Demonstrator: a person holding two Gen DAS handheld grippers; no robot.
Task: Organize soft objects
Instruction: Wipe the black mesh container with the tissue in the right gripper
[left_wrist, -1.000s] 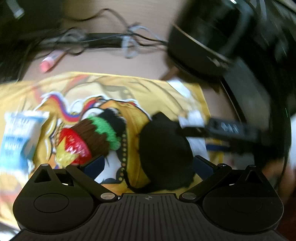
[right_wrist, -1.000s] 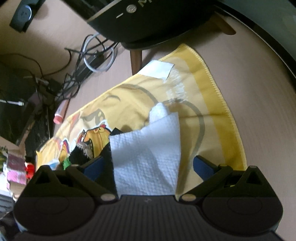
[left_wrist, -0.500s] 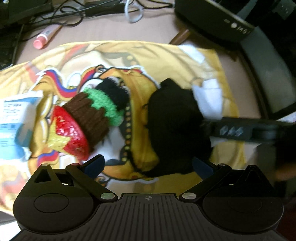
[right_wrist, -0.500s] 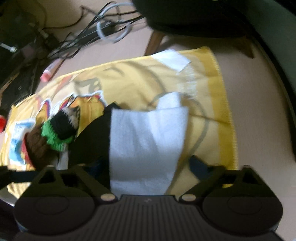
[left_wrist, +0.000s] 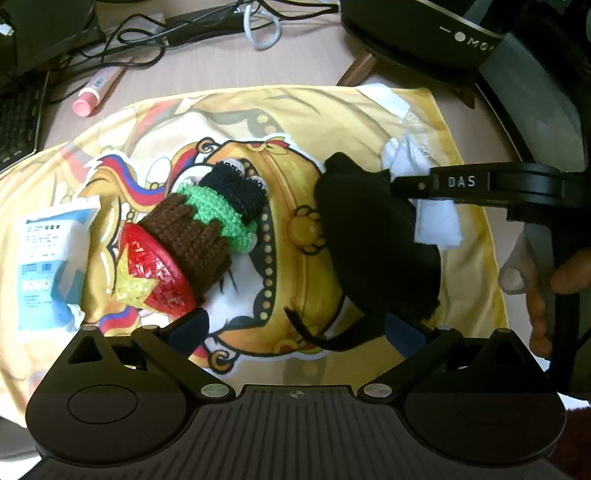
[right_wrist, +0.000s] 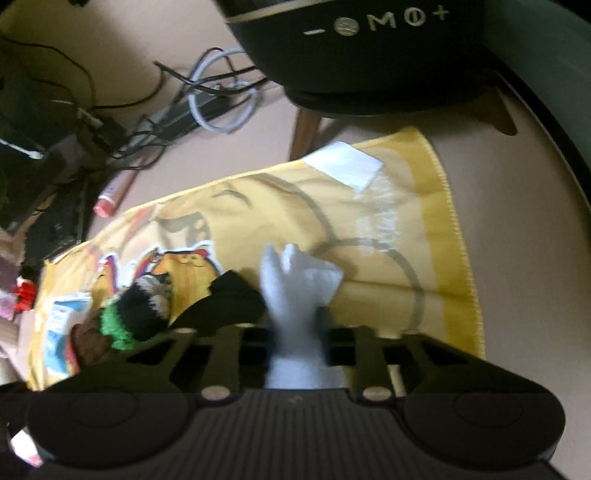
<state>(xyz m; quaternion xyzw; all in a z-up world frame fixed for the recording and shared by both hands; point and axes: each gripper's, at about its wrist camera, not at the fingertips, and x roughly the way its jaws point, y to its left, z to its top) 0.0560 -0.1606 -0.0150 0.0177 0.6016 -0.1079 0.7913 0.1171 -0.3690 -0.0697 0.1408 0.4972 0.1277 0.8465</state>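
Crocheted toy left of pouch

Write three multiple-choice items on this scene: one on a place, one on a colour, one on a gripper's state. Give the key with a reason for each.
1. Where does the black fabric piece lie?
A. on the yellow printed cloth
B. on the keyboard
C. on the bare desk among the cables

2. What colour is the band between the crocheted toy's brown part and its black top?
A. blue
B. green
C. white

3. What is the right gripper doing?
A. open over nothing
B. shut on the white paper towel
C. shut on the pink-capped tube

Key:
1 A, the left wrist view shows it resting on the cloth, right of the toy.
2 B, a bright green knitted ring sits there.
3 B, its fingers are closed with the towel bunched between them, while the left gripper stands open.
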